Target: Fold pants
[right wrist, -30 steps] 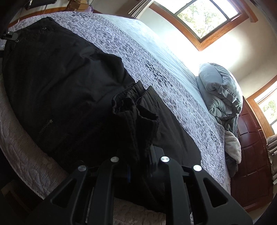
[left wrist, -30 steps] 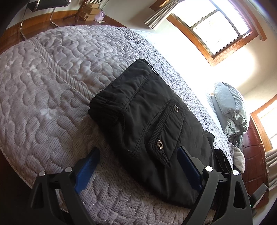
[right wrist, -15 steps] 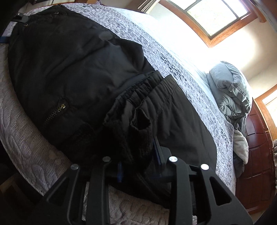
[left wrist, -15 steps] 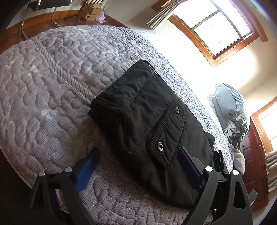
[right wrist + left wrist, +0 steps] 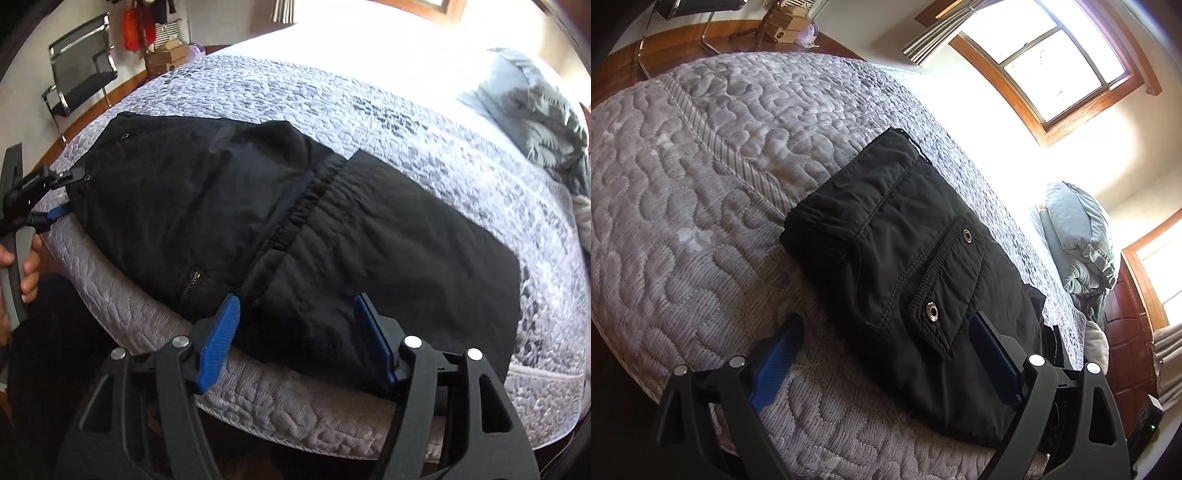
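Note:
The black pants (image 5: 295, 229) lie folded along the near edge of the bed. Their elastic waistband (image 5: 303, 206) lies across the middle, over the other layer. In the left wrist view the pants (image 5: 897, 258) show a snap pocket flap. My right gripper (image 5: 295, 332) is open and empty, with its blue pads either side of the pants' near edge. My left gripper (image 5: 886, 354) is open and empty at the pants' other end. It also shows in the right wrist view (image 5: 55, 210), at the far left.
A grey quilted bedspread (image 5: 683, 206) covers the bed. A bunched grey duvet (image 5: 539, 114) lies at the head end. A chair (image 5: 81, 70) and boxes stand by the wall. The bed's front edge (image 5: 295, 402) is right under my right gripper.
My right gripper has let go of the bunched waistband, opened and pulled back. The waistband now lies flat on the pants. My left gripper has hardly moved.

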{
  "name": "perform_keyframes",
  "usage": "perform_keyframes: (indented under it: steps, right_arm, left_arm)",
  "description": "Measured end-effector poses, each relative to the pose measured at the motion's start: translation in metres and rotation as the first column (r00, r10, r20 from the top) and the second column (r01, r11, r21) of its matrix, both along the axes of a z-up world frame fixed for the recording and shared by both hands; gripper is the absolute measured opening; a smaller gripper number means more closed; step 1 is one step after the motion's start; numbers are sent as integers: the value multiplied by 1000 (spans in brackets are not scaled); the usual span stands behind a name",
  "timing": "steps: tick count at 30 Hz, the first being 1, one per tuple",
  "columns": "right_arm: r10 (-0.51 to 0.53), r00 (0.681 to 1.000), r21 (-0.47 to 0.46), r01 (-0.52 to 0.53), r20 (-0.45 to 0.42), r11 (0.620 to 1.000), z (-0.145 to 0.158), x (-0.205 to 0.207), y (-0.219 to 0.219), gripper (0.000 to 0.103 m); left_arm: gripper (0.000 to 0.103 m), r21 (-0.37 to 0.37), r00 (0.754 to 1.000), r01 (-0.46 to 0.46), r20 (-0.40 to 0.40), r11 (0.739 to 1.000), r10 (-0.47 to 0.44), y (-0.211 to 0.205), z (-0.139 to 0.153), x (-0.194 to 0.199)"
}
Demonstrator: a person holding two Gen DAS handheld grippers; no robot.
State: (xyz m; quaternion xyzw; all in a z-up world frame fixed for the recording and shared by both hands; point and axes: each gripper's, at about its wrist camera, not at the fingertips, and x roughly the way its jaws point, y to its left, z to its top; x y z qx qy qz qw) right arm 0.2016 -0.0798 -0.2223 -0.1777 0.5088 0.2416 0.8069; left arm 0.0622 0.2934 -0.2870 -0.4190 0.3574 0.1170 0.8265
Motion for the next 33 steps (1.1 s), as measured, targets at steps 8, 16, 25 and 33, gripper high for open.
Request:
perform_keyframes:
  steps: [8, 16, 25, 33]
  right_arm:
    - [-39, 991, -11, 38, -129, 999, -29, 8, 6, 23]
    - [-16, 989, 45, 22, -146, 999, -13, 4, 9, 8]
    - [110, 963, 12, -111, -245, 994, -20, 17, 27, 41]
    - [396, 833, 159, -362, -387, 918, 59, 100, 116, 80]
  left_arm:
    - [91, -14, 1000, 0, 11, 1000, 0, 6, -1, -5]
    - [91, -27, 1000, 2, 19, 1000, -1, 9, -3, -5]
    - [94, -48, 1000, 19, -14, 999, -20, 10, -5, -1]
    - [96, -259, 994, -96, 26, 961, 106, 37, -12, -10]
